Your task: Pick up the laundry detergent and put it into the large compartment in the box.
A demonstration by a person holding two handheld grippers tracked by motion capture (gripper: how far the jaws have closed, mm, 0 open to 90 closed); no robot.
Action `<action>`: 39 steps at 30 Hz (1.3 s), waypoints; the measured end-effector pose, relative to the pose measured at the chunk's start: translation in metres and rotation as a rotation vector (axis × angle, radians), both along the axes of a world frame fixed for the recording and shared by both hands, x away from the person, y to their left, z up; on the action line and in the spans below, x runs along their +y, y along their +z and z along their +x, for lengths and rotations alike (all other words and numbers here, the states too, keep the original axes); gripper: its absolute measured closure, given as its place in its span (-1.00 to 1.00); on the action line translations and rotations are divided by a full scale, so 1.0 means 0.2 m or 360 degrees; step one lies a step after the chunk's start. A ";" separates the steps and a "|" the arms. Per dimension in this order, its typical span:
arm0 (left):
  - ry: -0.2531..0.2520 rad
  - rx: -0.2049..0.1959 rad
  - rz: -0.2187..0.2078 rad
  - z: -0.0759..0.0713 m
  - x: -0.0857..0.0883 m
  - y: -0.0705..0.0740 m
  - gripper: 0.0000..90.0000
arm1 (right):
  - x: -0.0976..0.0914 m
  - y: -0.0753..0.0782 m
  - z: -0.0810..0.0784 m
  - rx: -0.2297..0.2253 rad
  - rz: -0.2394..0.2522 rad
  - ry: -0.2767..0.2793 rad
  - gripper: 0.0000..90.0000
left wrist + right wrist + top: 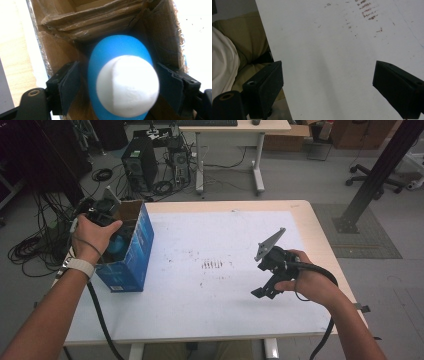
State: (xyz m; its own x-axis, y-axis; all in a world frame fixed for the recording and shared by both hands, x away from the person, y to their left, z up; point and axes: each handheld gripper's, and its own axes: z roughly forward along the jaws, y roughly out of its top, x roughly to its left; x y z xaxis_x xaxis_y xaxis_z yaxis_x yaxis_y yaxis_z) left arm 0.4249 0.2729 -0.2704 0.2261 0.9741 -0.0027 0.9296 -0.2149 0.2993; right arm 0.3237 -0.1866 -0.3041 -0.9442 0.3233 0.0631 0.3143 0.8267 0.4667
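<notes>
The blue-and-white ball [124,82] is sitting inside the open cardboard box [131,251] at the table's left edge, and the left gripper [102,211] is hanging directly over it, pointing down into the box mouth. In the left gripper view the ball is lying between the two jaws with its white end facing the camera and its blue body running away toward the box floor, so its long axis is lying roughly along the gripper's own line. The jaws are standing spread, with a narrow gap showing on each side of the ball, so nothing is being pinched. The right gripper [268,281] is waiting well apart over the bare white table [220,310], tilted down, its jaws wide and empty; the left hand [94,236] is plainly the nearer one.
</notes>
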 end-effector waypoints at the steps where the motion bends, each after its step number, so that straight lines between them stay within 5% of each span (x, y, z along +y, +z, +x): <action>1: -0.0002 0.0002 -0.0009 0.00 0.00 0.00 -0.60 | 0.00 0.00 0.00 0.0001 -0.0002 -0.0002 -0.78; 16: -0.0051 -0.0008 -0.0024 -0.02 0.00 0.06 -0.69 | -0.01 0.02 -0.01 -0.0013 -0.0003 -0.0005 -0.78; 39: -0.0165 -0.0094 -0.0007 -0.07 -0.04 0.25 -0.74 | 0.00 0.04 -0.02 -0.0026 -0.0003 -0.0002 -0.78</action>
State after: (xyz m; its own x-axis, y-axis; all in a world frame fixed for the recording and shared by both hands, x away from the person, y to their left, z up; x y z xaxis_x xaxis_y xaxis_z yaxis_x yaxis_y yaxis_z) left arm 0.4117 0.2654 -0.2203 0.3255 0.9455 0.0093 0.8831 -0.3075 0.3542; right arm 0.3192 -0.1875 -0.2959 -0.9446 0.3247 0.0473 0.3078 0.8272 0.4700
